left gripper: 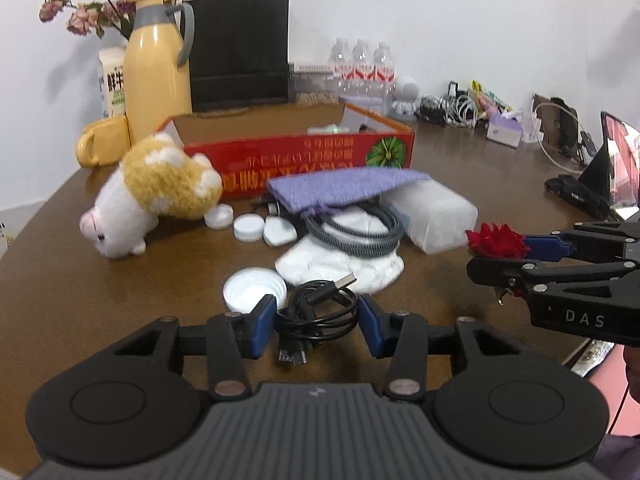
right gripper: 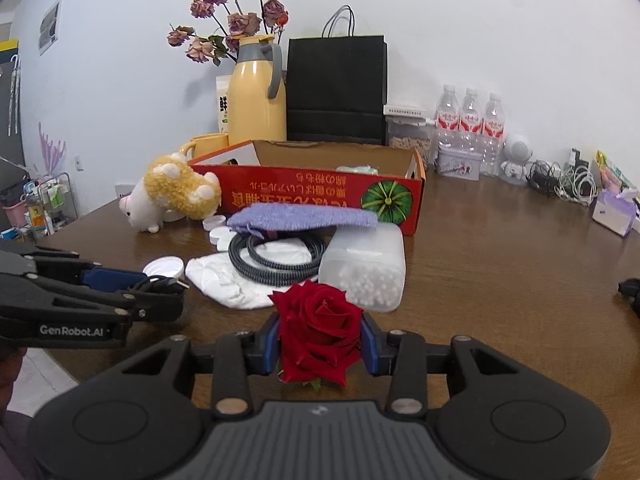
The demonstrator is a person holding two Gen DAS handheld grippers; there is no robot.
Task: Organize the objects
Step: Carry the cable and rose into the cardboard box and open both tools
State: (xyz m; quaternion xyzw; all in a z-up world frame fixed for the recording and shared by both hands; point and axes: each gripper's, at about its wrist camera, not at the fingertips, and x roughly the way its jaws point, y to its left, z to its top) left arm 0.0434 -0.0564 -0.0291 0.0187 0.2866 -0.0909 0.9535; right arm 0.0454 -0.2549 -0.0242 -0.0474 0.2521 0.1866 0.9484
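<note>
A coiled black USB cable (left gripper: 324, 320) sits between the blue pads of my left gripper (left gripper: 316, 306), which is shut on it just above the brown table (left gripper: 120, 312). My right gripper (right gripper: 320, 332) is shut on a red rose (right gripper: 320, 316), held to the right of the left one; it appears in the left wrist view too (left gripper: 500, 256). Ahead stands an open red cardboard box (right gripper: 304, 192). In front of it lie a plush toy (left gripper: 160, 192), a purple cloth (left gripper: 340, 190), a grey coiled cable (left gripper: 360, 236), a white cloth (left gripper: 340, 268), a cotton-swab box (right gripper: 364, 268) and several white lids (left gripper: 254, 288).
Behind the box stand a yellow thermos (left gripper: 156, 76), a yellow mug (left gripper: 102, 142), a black paper bag (left gripper: 240, 48) and three water bottles (right gripper: 468, 120). Cables and small packets (right gripper: 568, 178) crowd the back right. A laptop (left gripper: 620, 160) stands at the table's right edge.
</note>
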